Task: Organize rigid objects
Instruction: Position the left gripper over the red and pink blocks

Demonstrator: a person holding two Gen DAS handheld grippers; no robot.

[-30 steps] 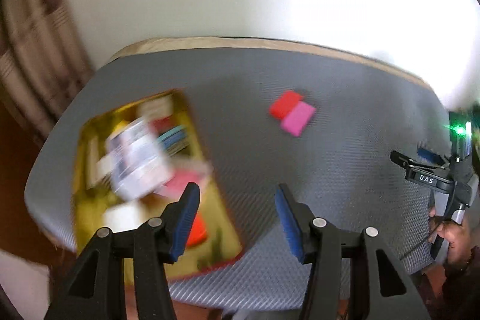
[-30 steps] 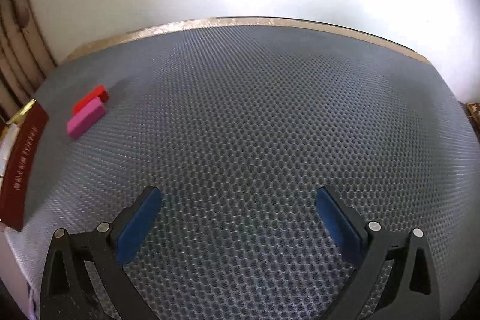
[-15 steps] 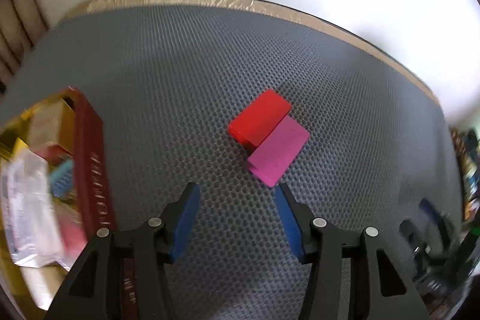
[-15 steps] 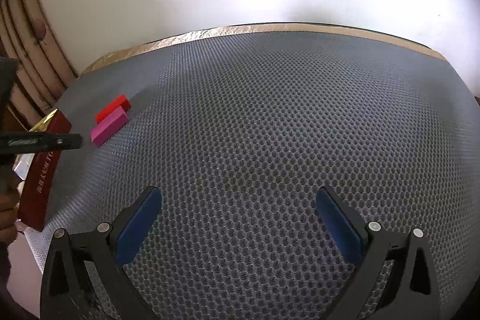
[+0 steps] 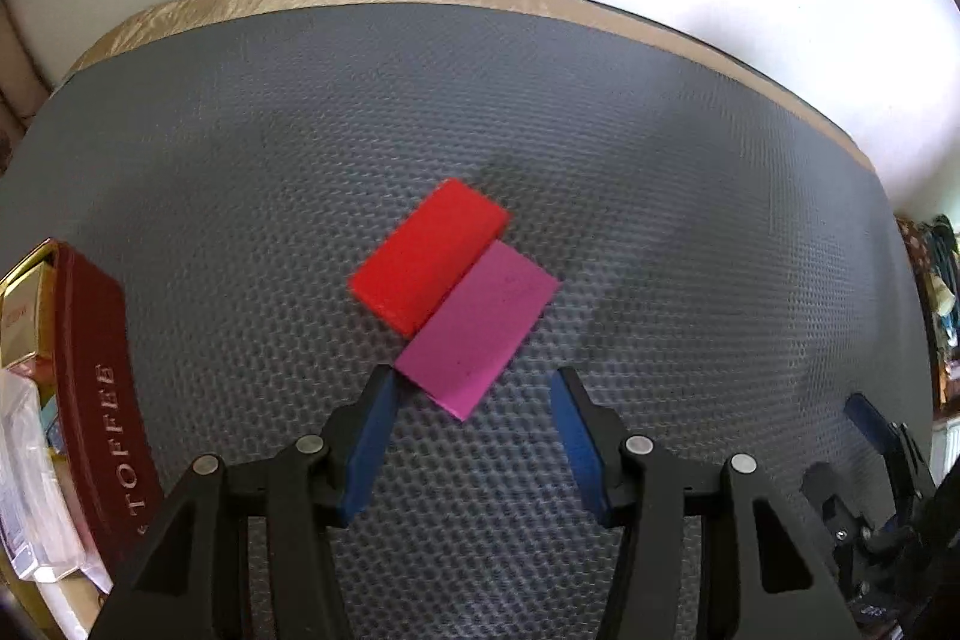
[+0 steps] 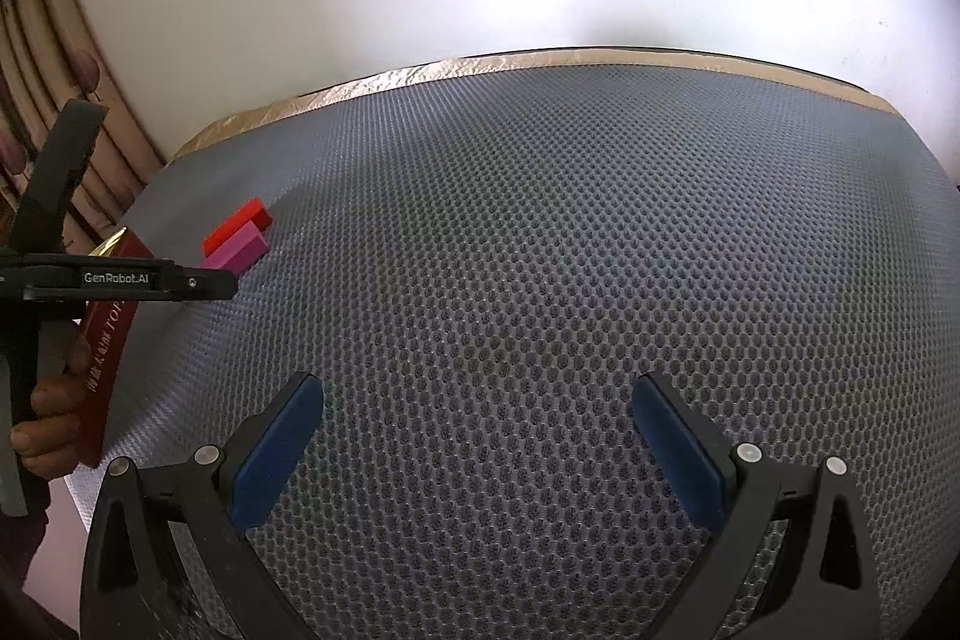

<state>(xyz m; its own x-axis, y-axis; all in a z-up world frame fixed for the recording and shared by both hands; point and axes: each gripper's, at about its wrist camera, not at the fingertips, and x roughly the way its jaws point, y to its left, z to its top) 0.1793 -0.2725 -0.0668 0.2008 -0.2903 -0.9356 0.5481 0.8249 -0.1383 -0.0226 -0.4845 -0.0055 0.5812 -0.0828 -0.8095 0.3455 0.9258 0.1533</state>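
Left gripper [image 5: 471, 391] is closing, nothing gripped, pink block [image 5: 480, 328] lying diagonally just ahead. Right gripper [image 6: 477, 400] is hanging open, well apart.

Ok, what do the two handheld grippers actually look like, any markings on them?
Both match: the left gripper and right gripper have black angular plastic frames with silver rivets and flat blue fingertip pads. Seen sideways from the right wrist camera, the left one's black body carries white "GenRobot.AI" lettering. No cables or sleeves are visible.
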